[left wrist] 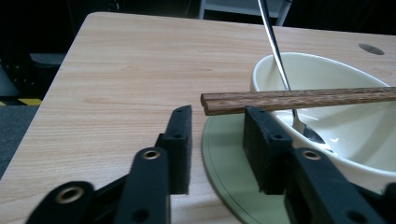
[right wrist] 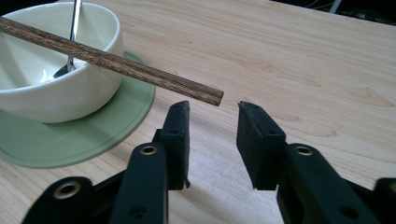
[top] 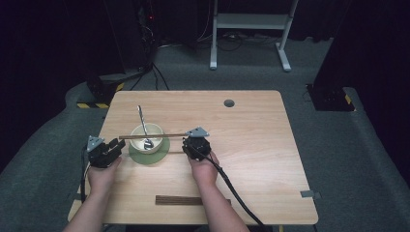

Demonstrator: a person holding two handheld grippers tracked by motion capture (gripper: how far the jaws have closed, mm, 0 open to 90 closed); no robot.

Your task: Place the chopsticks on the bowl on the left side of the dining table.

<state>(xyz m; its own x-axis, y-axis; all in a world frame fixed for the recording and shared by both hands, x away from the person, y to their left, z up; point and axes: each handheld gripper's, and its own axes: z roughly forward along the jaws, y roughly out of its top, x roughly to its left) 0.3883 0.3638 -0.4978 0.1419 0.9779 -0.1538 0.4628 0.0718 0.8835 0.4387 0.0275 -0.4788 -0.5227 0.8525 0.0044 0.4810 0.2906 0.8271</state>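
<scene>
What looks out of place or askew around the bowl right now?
Nothing spilled or damaged. The brown wooden chopsticks lie level across the cream ceramic bowl's rim, both ends overhanging; the metal spoon leans inside. The bowl sits on the green round plate.

Left gripper (top: 114, 147) and right gripper (top: 192, 149) sit level, apart at left and centre, each with fingers (left wrist: 181, 140) parted, gripping nothing.

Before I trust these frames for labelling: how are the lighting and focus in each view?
High view: table evenly lit, surroundings nearly black. Left gripper view: chopsticks and bowl sharp, near jaws blurred, glints on the spoon. Right gripper view: soft shadows on the wood, jaws again blurred.
</scene>
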